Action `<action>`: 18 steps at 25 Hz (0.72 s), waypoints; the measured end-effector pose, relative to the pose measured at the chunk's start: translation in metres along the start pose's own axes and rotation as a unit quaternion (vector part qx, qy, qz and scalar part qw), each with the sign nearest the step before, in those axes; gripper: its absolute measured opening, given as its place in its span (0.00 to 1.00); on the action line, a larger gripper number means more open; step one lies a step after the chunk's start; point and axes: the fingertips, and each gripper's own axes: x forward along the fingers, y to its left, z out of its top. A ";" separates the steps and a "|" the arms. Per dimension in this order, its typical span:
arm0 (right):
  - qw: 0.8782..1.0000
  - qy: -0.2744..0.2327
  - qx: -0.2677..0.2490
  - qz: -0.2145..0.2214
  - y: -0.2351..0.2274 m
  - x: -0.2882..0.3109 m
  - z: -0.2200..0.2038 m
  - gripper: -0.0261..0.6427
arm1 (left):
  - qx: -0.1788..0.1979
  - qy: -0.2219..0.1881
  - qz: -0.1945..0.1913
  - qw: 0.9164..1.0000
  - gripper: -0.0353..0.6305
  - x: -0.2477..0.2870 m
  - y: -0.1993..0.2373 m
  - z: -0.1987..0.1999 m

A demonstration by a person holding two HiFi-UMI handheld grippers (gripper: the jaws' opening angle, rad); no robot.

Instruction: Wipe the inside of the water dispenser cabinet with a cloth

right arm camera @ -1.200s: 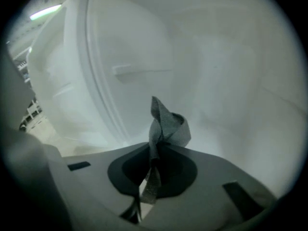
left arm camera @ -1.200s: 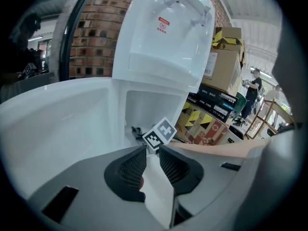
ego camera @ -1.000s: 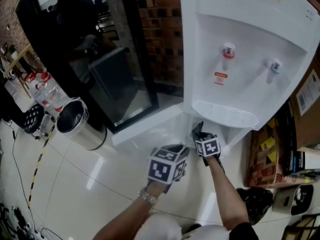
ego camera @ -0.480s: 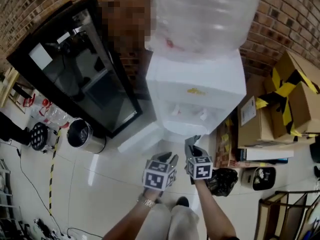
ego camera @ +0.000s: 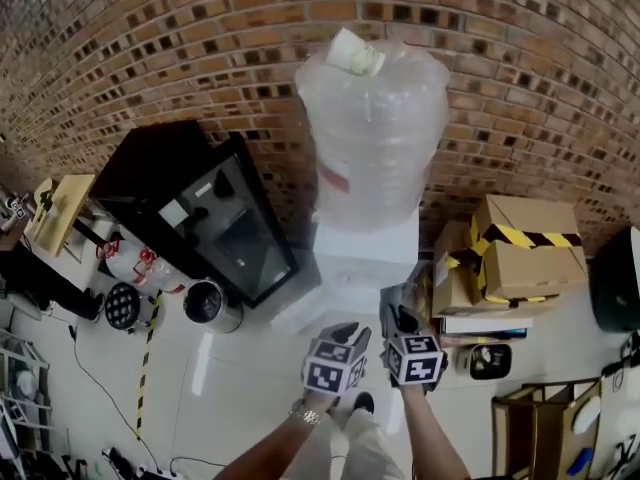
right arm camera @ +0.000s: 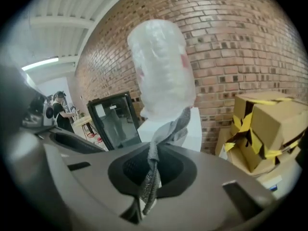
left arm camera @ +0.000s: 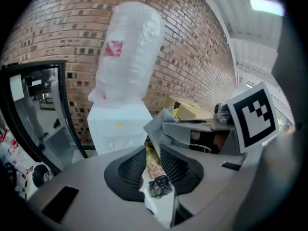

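The right tool (right arm camera: 153, 166) was shut tight on the twisted grey cloth (right arm camera: 166, 129). The cloth stuck up out of its jaws, which looked ready for wiping. The left tool (left arm camera: 152, 154) had only a thin gap between its jaws and held nothing, maybe so it was free to help. Both arms reached forward side by side with the tools close together. They pointed at the white water dispenser (ego camera: 365, 251) with the big clear plastic bottle (ego camera: 372, 128) on top, by the far brick wall (ego camera: 150, 48). The tools were well apart from it, and its low cabinet could not be seen well
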 end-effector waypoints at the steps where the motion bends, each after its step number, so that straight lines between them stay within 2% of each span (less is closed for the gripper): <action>1: 1.000 -0.003 -0.001 0.000 0.006 -0.016 0.015 0.06 | -0.006 0.000 -0.002 1.000 0.19 -0.011 -0.008 0.011; 4: 1.000 -0.001 0.002 -0.004 0.017 -0.051 0.041 0.06 | -0.006 0.001 0.005 1.000 0.19 -0.033 -0.024 0.033; 8: 1.000 0.005 -0.005 0.005 0.017 -0.060 0.071 0.06 | 0.005 -0.027 0.045 0.999 0.19 -0.040 -0.025 0.074; 12: 1.000 0.008 0.003 0.004 0.009 -0.074 0.069 0.06 | 0.008 -0.024 0.048 0.999 0.19 -0.040 -0.037 0.076; 18: 0.999 0.025 -0.004 0.031 0.024 -0.076 0.067 0.06 | -0.001 -0.019 0.059 0.998 0.19 -0.051 -0.041 0.075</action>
